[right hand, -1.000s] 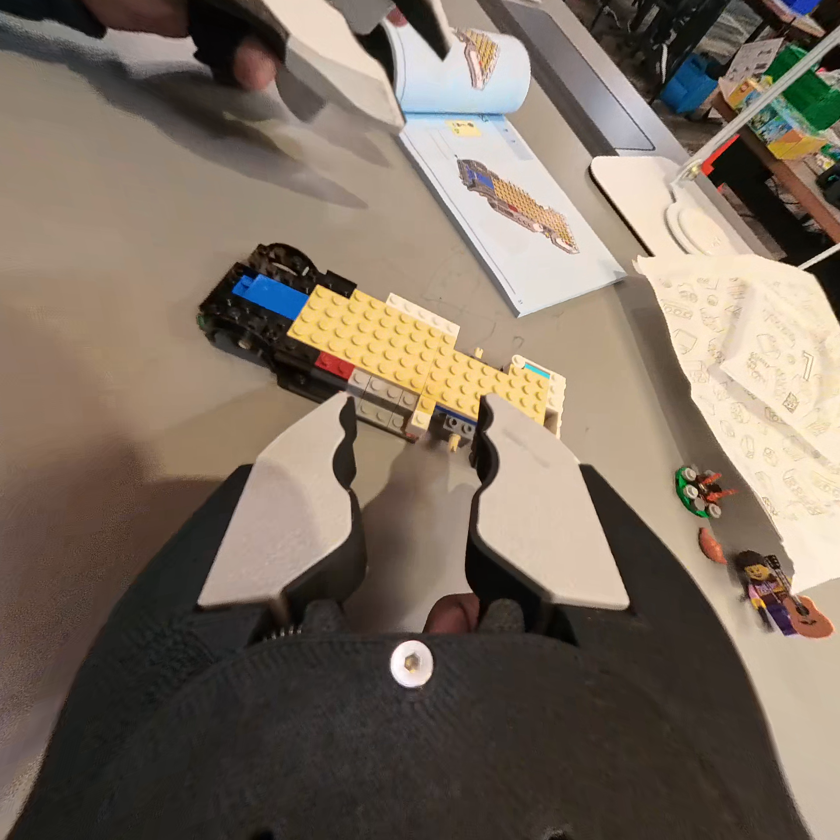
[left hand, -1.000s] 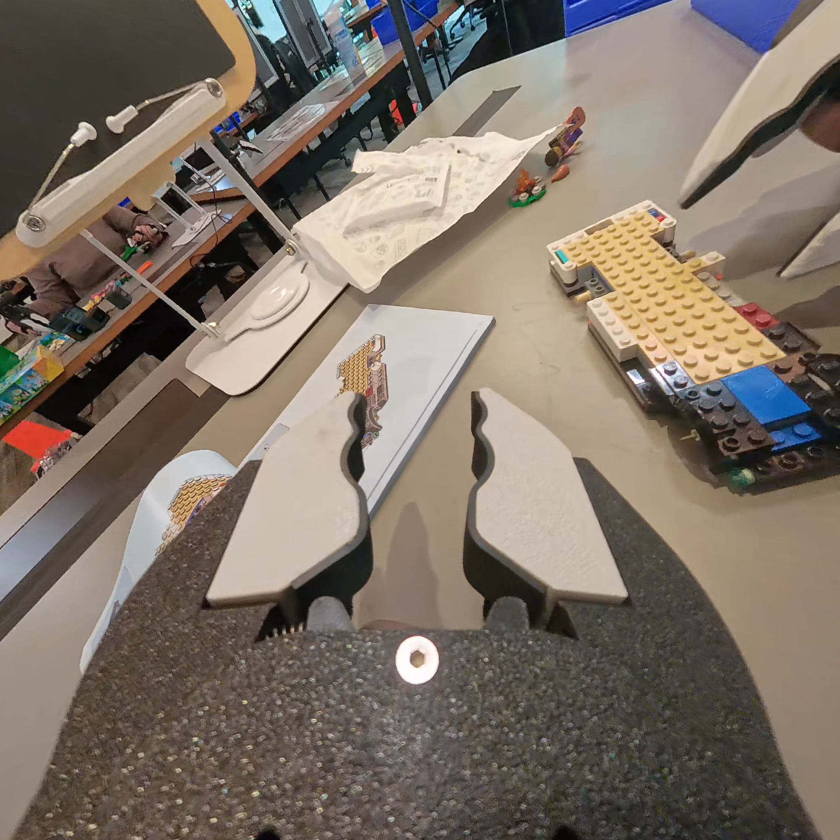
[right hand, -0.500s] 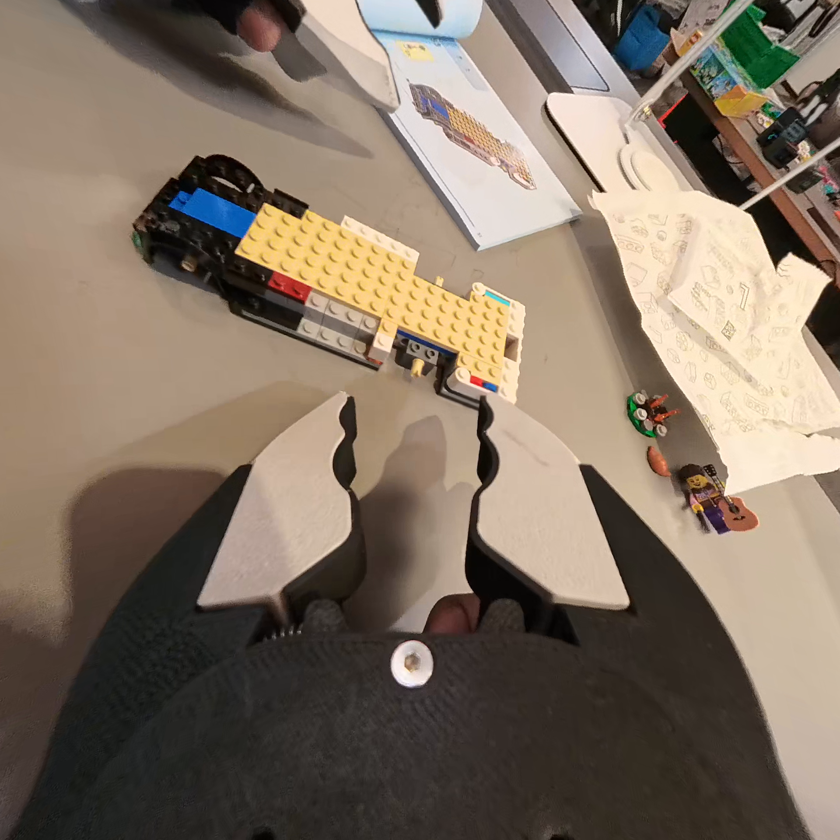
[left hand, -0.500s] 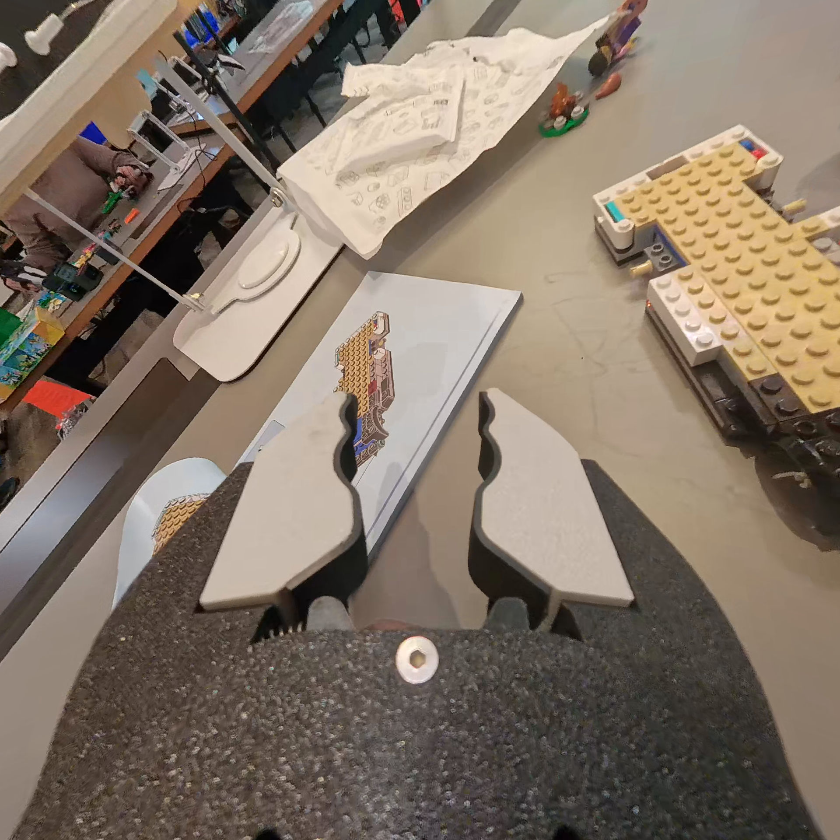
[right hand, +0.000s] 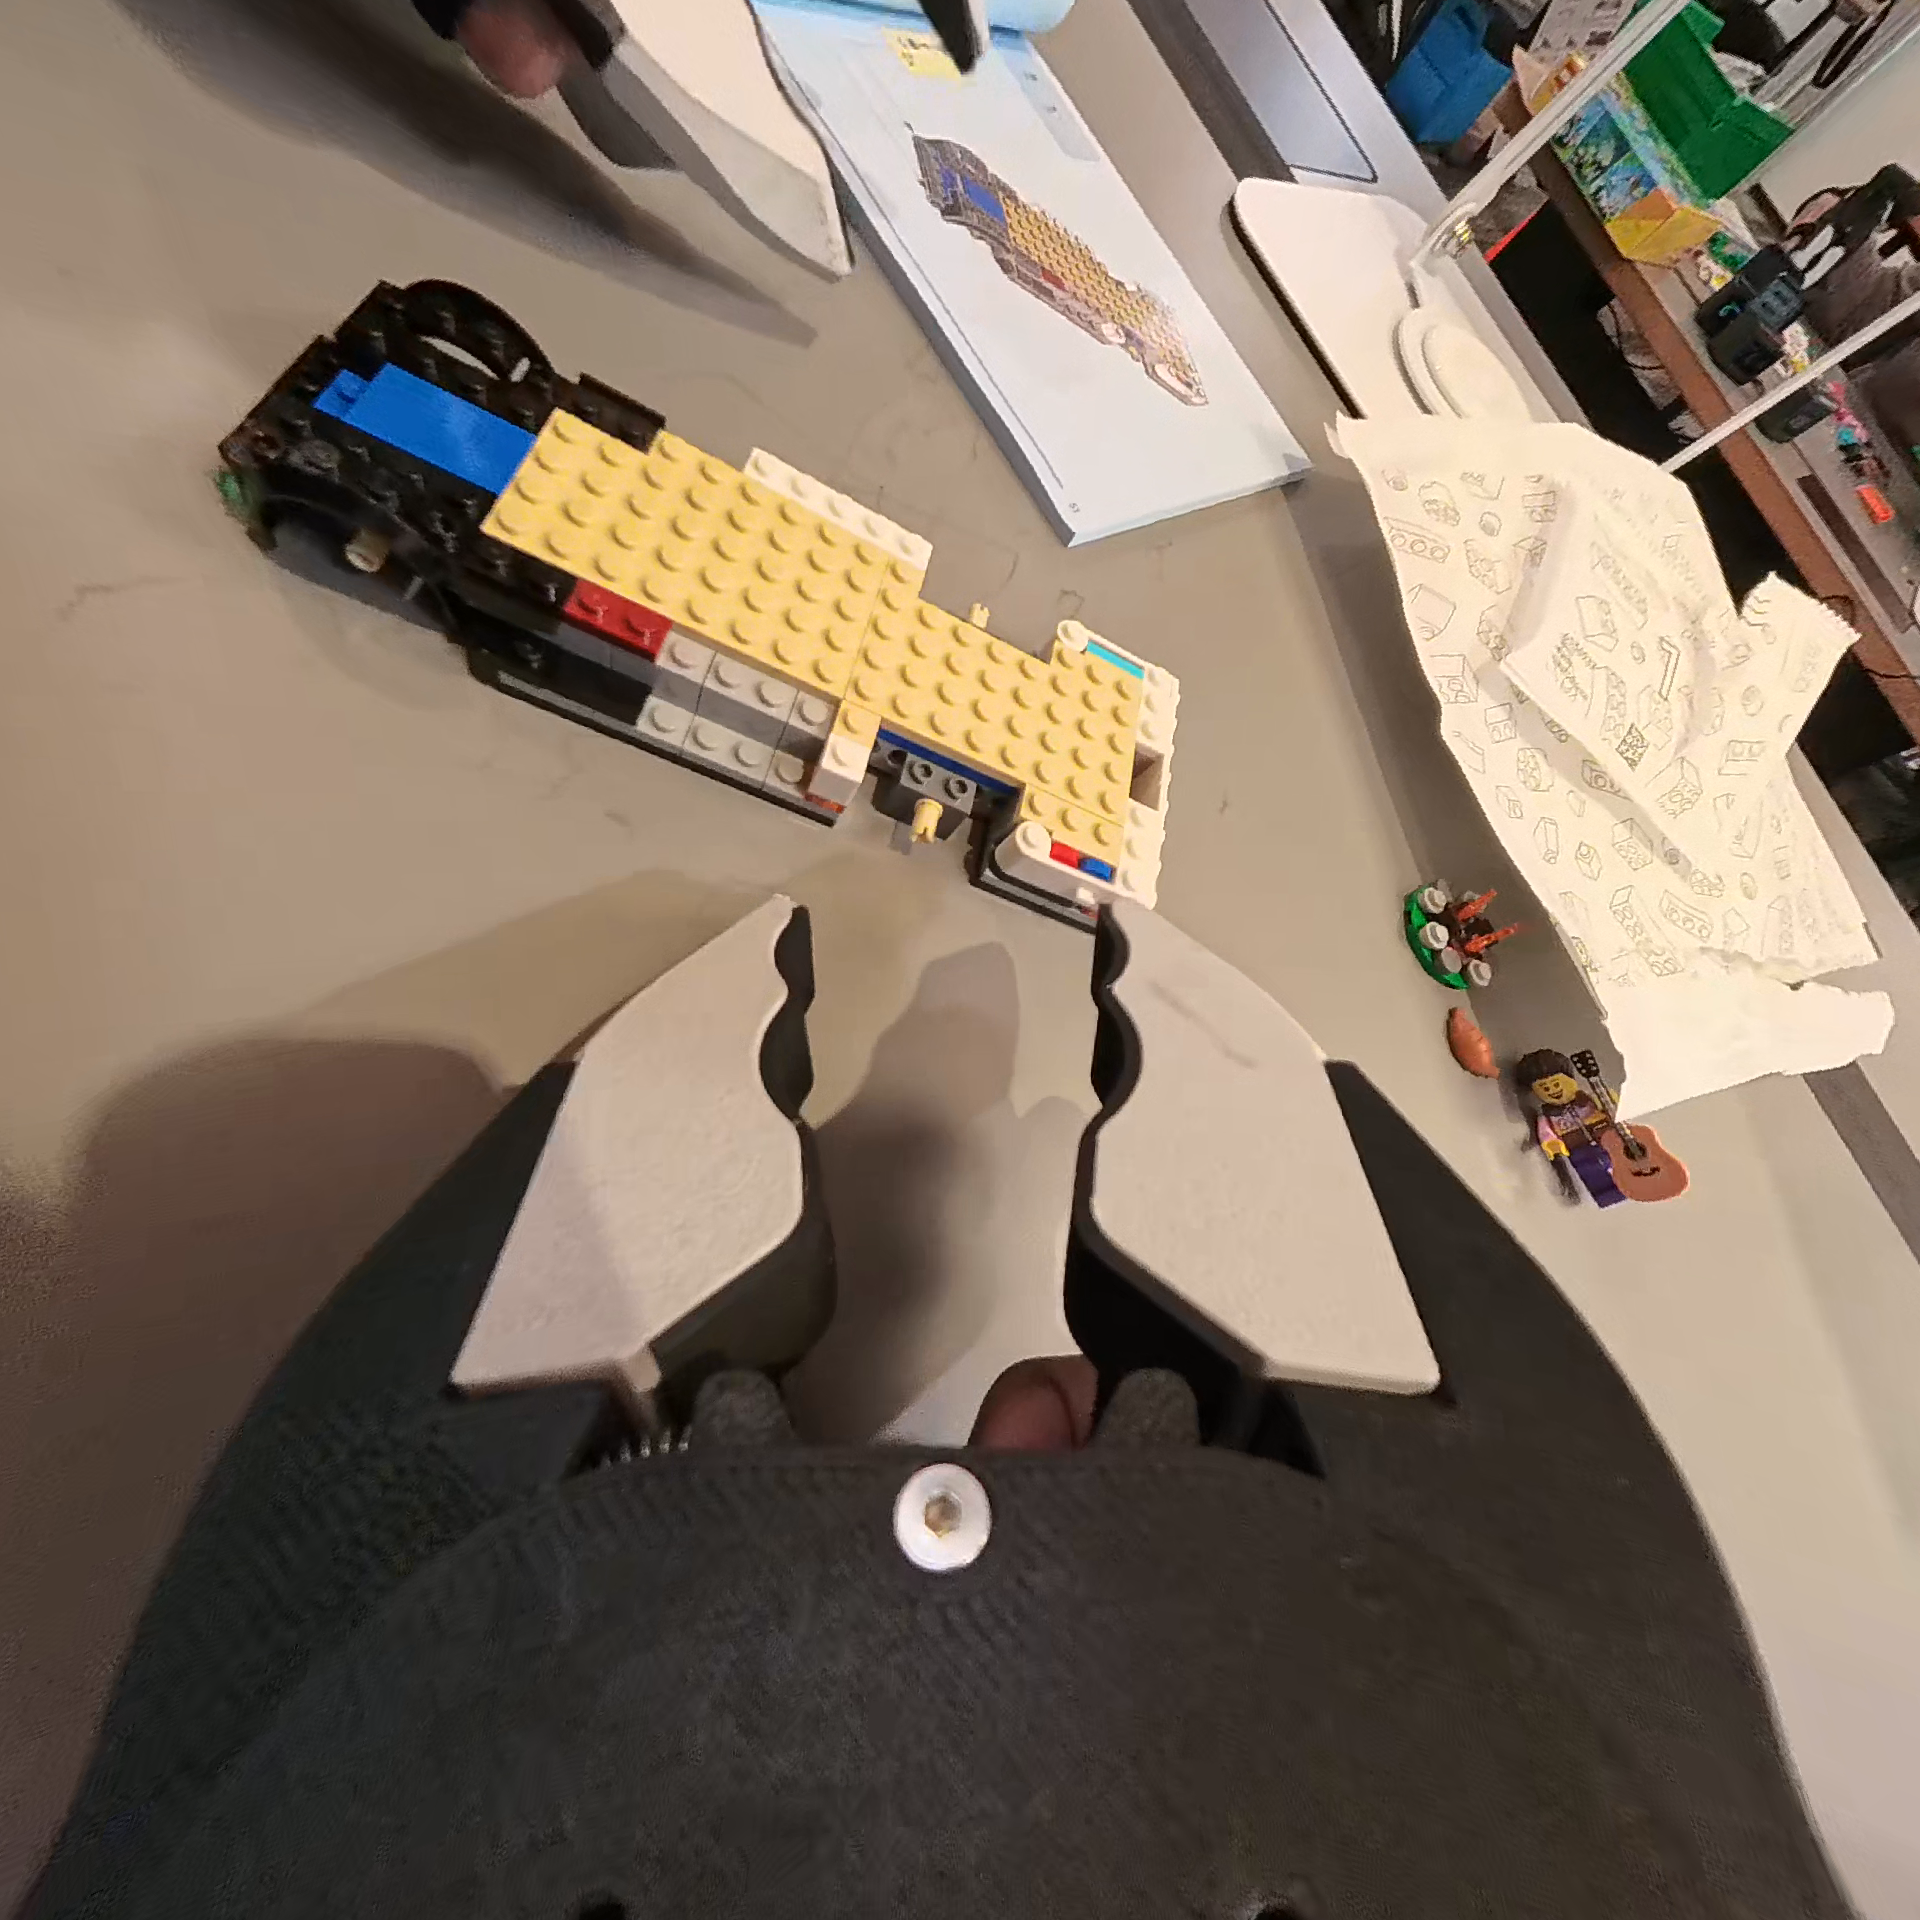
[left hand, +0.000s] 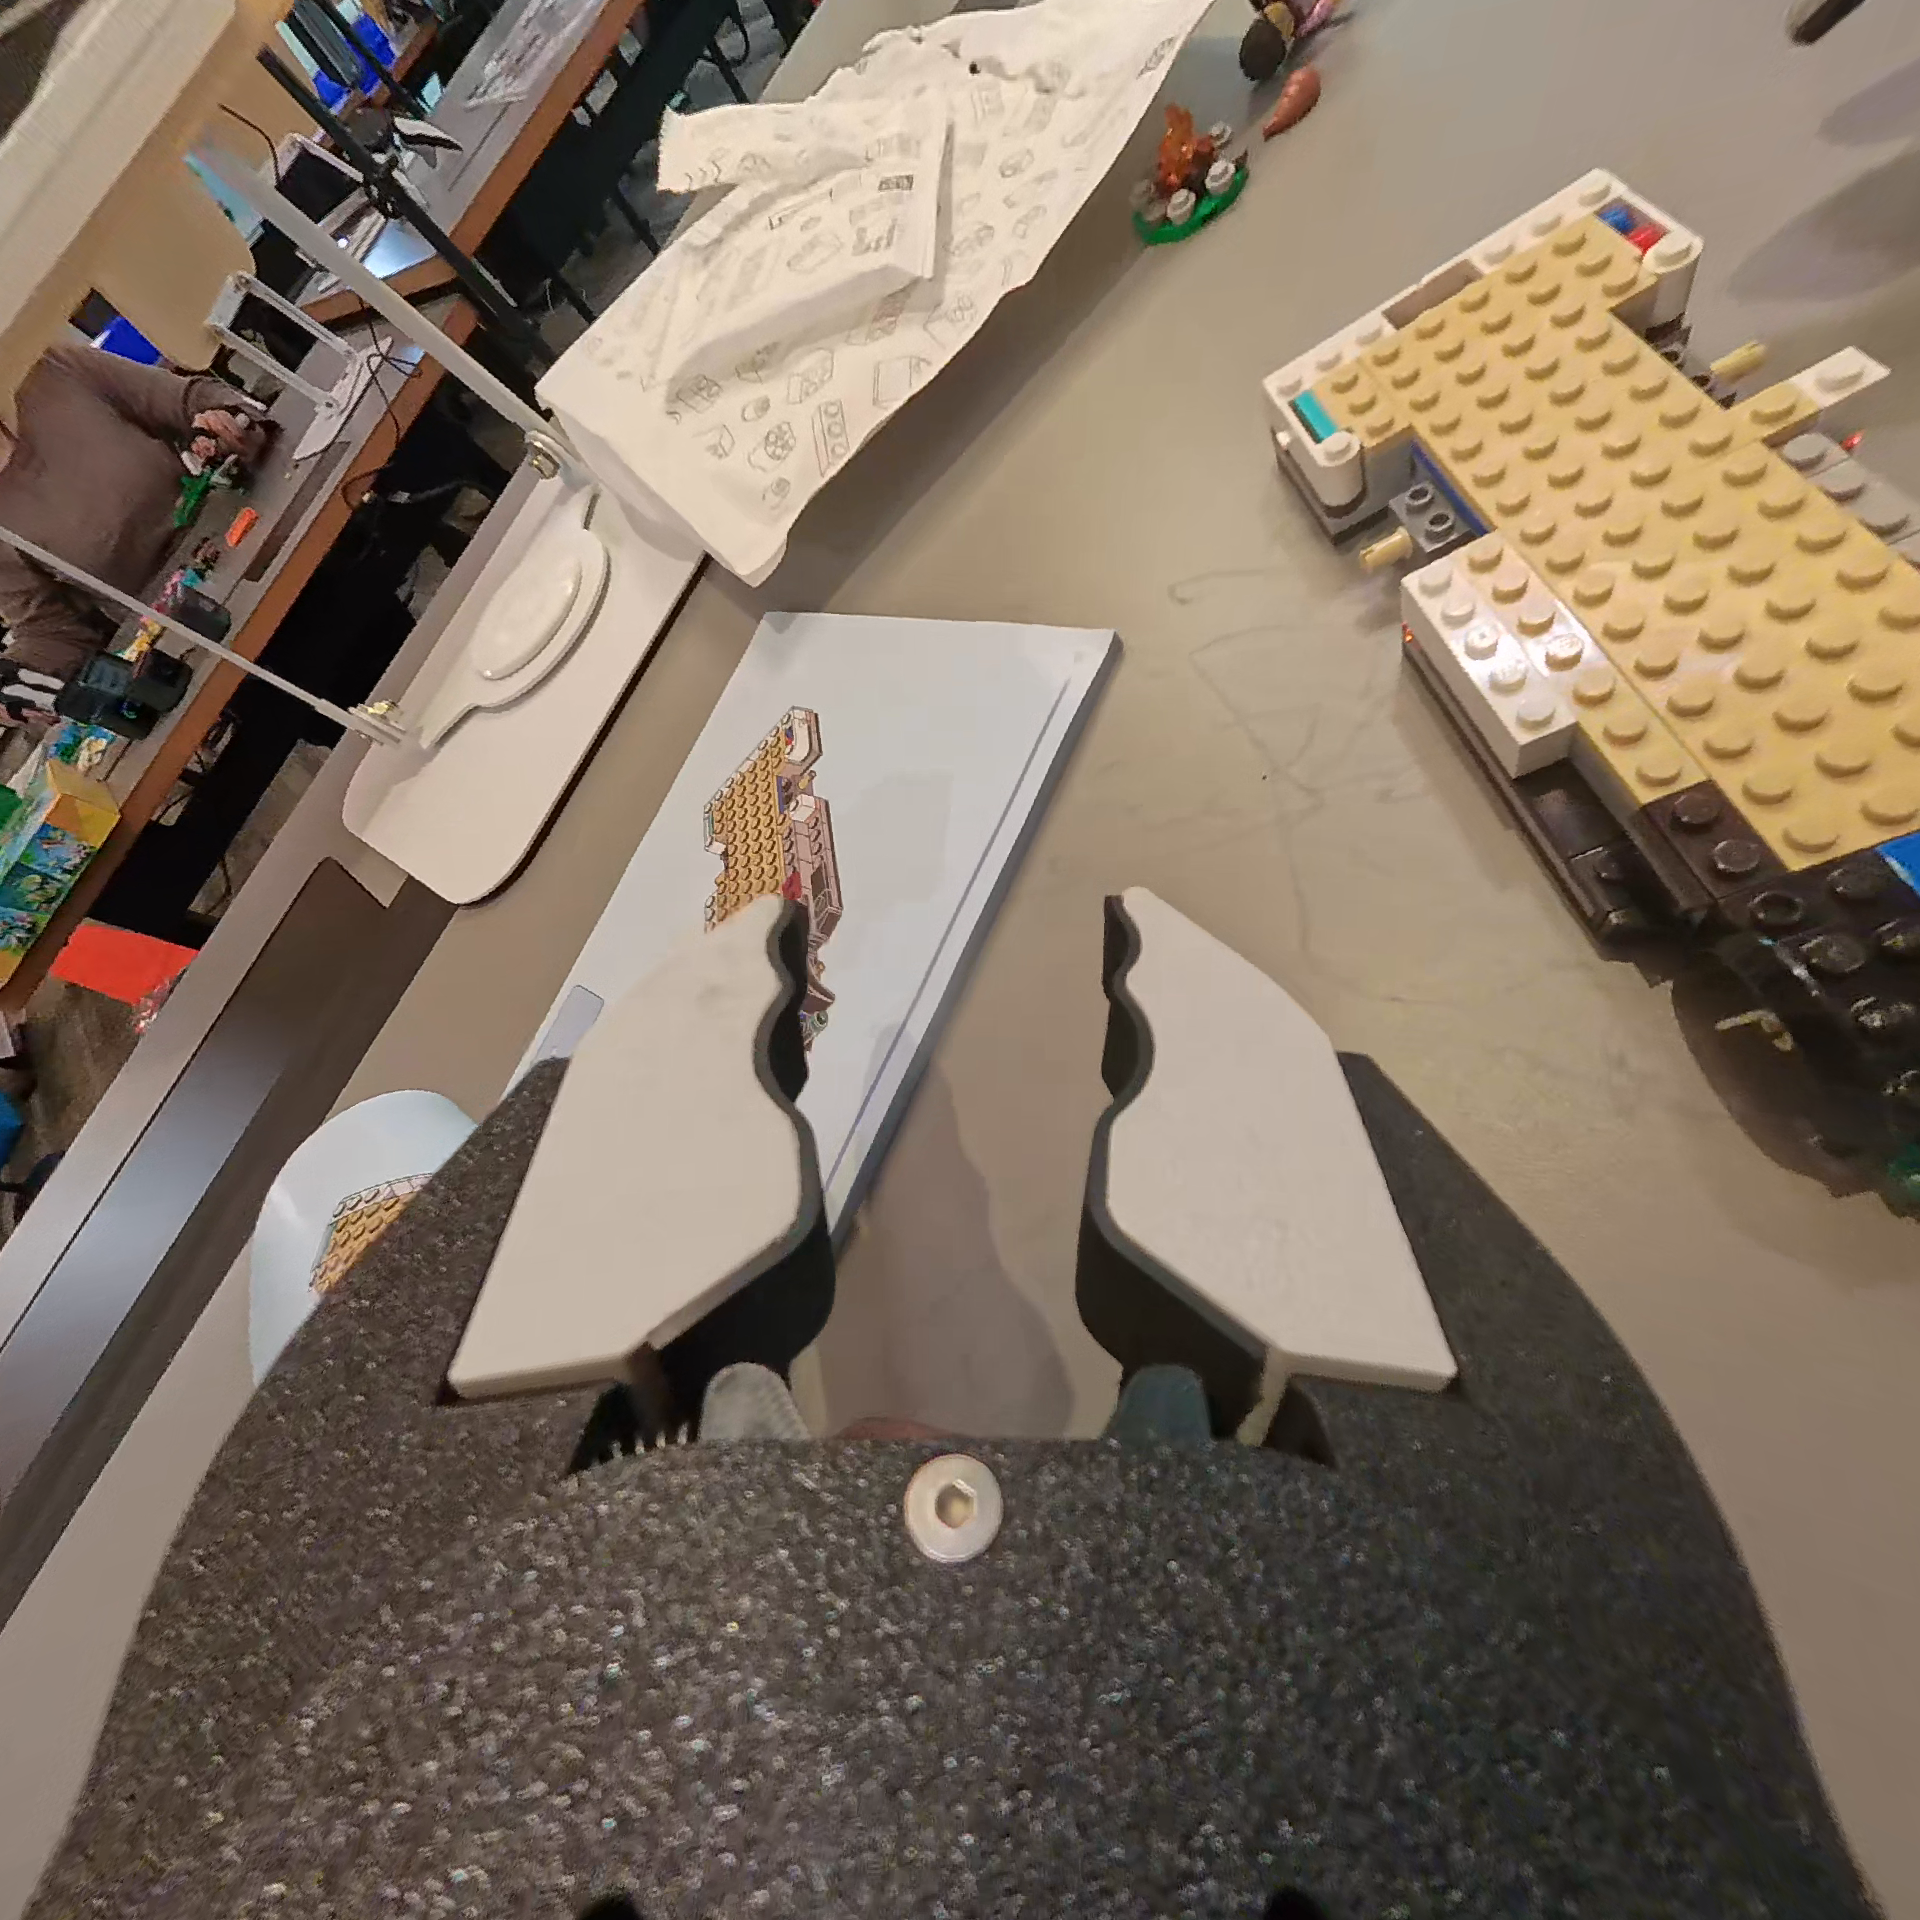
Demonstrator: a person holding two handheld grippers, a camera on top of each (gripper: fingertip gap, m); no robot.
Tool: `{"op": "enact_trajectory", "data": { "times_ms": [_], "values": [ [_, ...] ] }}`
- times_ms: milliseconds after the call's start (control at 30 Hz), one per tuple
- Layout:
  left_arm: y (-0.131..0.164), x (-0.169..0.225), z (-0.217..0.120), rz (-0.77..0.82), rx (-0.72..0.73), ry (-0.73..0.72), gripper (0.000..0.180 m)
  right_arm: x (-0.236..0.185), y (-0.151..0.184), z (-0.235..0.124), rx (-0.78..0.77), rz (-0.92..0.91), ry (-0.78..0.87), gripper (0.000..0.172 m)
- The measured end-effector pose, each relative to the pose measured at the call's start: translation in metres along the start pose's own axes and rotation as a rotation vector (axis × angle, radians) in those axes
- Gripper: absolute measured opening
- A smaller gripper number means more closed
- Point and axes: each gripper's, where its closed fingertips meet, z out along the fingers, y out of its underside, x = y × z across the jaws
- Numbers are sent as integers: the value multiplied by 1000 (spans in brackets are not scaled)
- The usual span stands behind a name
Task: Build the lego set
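Left tool (left hand: 951, 914): fingers spread, nothing between them, hanging over the grey counter (left hand: 1195, 499). Its left finger overlaps the open instruction booklet (left hand: 904, 748); the booklet's right edge runs up between the fingers. Brick model (left hand: 1621, 540) sits ahead-right of it, apart from the right finger. Ahead-left: white lamp base (left hand: 499, 727) at the counter edge, crumpled printed paper bag (left hand: 862, 249) beyond it, nothing visible inside. Small green brick piece (left hand: 1190, 192) far ahead.

Right tool (right hand: 945, 920): fingers spread, nothing gripped, only bare counter between them. The model's white corner (right hand: 1081, 862) lies just ahead of the right fingertip; contact can't be told. Model stretches ahead-left to its black-and-blue end (right hand: 416, 416). Right of the tool: toy figure with guitar (right hand: 1590, 1132), a small brown piece (right hand: 1470, 1039), the green piece, then the paper bag. Booklet far ahead, with the left tool over its near-left edge.
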Motion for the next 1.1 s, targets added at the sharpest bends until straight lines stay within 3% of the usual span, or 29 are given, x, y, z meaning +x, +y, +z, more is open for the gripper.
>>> {"op": "enact_trajectory", "data": {
  "times_ms": [233,400,567,733,967,1100],
  "values": [
    [2,-6,1,-41,-12,-14,55,15,-19,-5,122,243,-68,49],
    [4,-6,4,-67,-32,19,56,28,-24,1,115,433,-133,48],
    [5,-10,4,-109,-32,14,56,42,-17,20,-22,481,-126,51],
    [11,-3,-5,-191,-65,49,56,27,-11,34,-105,498,-199,51],
    [13,-2,-12,-241,-60,73,57,16,-15,29,-82,446,-213,48],
    [8,-6,-12,-262,-23,72,61,32,-19,22,5,464,-162,47]
  ]
}}
